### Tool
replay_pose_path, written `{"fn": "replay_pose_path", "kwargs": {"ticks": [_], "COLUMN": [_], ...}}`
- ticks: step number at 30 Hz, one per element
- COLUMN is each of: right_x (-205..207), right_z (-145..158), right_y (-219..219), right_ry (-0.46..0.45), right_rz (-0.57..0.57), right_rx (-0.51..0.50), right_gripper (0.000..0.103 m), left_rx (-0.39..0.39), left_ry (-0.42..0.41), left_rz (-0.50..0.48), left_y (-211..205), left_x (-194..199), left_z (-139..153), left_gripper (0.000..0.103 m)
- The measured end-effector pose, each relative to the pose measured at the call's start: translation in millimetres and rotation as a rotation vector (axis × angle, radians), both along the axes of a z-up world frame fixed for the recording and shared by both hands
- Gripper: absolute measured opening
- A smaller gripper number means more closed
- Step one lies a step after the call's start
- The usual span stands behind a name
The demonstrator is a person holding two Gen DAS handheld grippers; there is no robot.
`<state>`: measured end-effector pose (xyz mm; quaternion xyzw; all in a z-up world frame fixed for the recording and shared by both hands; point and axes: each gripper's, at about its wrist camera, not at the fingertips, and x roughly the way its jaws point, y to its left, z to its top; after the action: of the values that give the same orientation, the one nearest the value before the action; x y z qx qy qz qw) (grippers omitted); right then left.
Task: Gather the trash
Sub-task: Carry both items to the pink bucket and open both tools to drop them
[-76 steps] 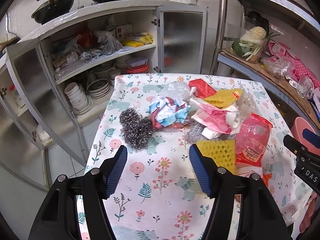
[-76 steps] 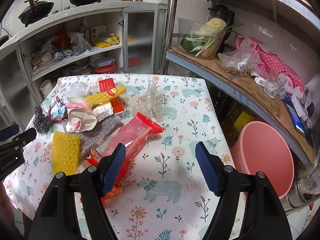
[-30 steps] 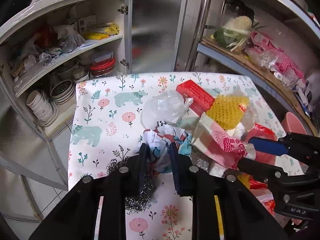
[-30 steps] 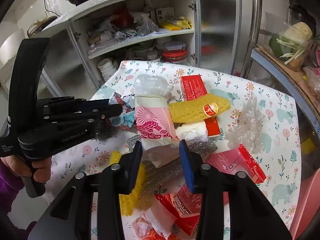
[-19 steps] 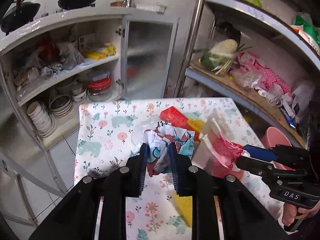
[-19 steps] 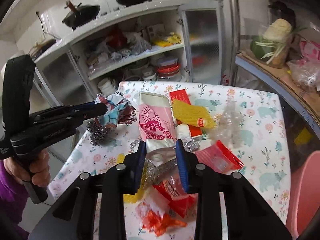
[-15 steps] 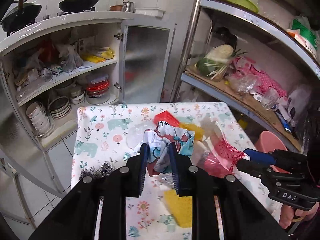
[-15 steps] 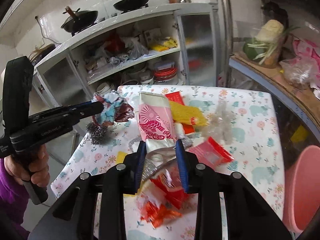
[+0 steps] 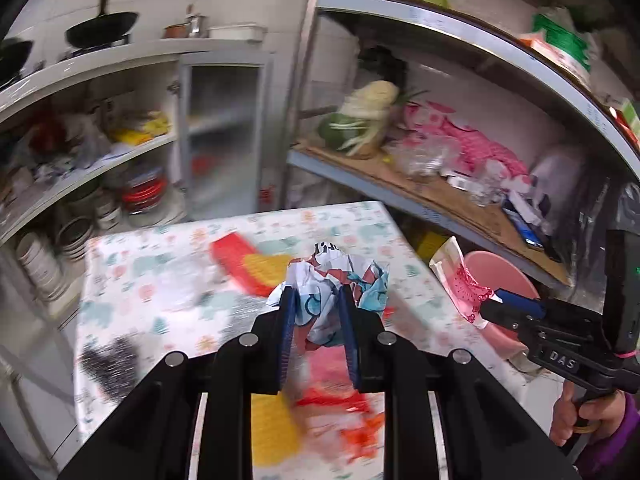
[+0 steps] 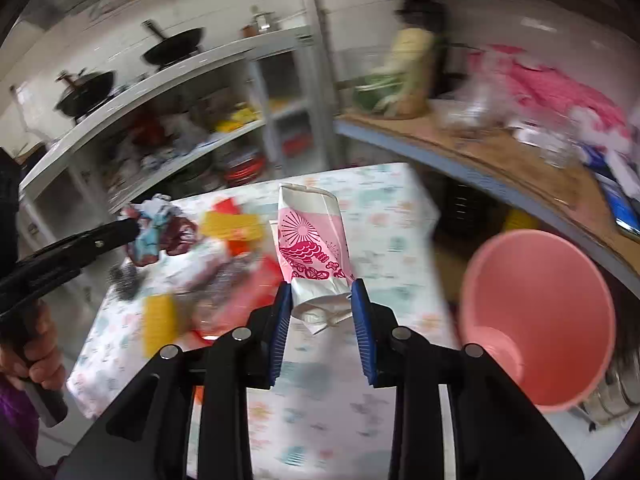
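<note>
My left gripper (image 9: 318,300) is shut on a crumpled blue, white and red wrapper (image 9: 340,284), held up above the floral table (image 9: 160,276). From the right wrist view the same wrapper (image 10: 158,230) hangs at the left gripper's tip. My right gripper (image 10: 322,294) is shut on a pink and white packet (image 10: 312,240) that stands up from the jaws. That packet (image 9: 460,276) shows at the right in the left wrist view, in front of a pink bucket (image 9: 504,276). The pink bucket (image 10: 536,316) stands open beside the table's right edge.
More trash lies blurred on the table: a yellow sponge (image 9: 272,428), red wrappers (image 9: 340,404), a steel scourer (image 9: 112,364), a red box (image 9: 236,256). An open cupboard of dishes (image 9: 100,184) stands behind, a metal rack (image 9: 440,184) to the right. A hand (image 10: 36,348) holds the left gripper.
Both grippers have lifted their trash off the table and swung right. The pink packet now hangs near the pink bucket, which has come into full view.
</note>
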<state>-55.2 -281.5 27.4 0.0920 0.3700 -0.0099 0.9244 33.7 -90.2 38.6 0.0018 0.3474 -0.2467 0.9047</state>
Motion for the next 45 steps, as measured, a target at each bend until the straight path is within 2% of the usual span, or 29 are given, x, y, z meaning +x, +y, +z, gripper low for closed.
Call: {"fn": "replay_pose_path", "kwargs": {"ticks": [6, 12, 19, 24, 29, 33, 45], "right_x": [-24, -40, -45, -47, -46, -44, -41], "right_z": [-2, -16, -47, -64, -74, -76, -73], "right_y": [-59, -110, -145, -160, -167, -170, -173], "right_ry": [-0.008, 0.024, 0.101, 0.146, 0.176, 0.185, 0.189], "right_rz": [-0.16, -0.295, -0.382, -0.418, -0.439, -0.452, -0.476], "right_rx": [0.003, 0.004, -0.003, 0.004, -0.002, -0.017, -0.05], "right_gripper": [0.031, 0.031, 0.031, 0.031, 0.031, 0.031, 0.032], "left_rx": [-0.004, 0.001, 0.047, 0.084, 0.107, 0.121, 0.1], "left_ry": [-0.014, -0.011, 0.047, 0.101, 0.146, 0.149, 0.142], "left_rz": [-0.125, -0.238, -0.376, -0.451, -0.47, -0.477, -0.475], "left_y": [-69, -140, -227, -265, -280, -285, -286], "left_x": [-2, -6, -9, -7, -4, -2, -2], "left_z": [2, -5, -39, -69, -91, -98, -91], "left_gripper": [0.021, 0.022, 0.022, 0.022, 0.023, 0.022, 0.022]}}
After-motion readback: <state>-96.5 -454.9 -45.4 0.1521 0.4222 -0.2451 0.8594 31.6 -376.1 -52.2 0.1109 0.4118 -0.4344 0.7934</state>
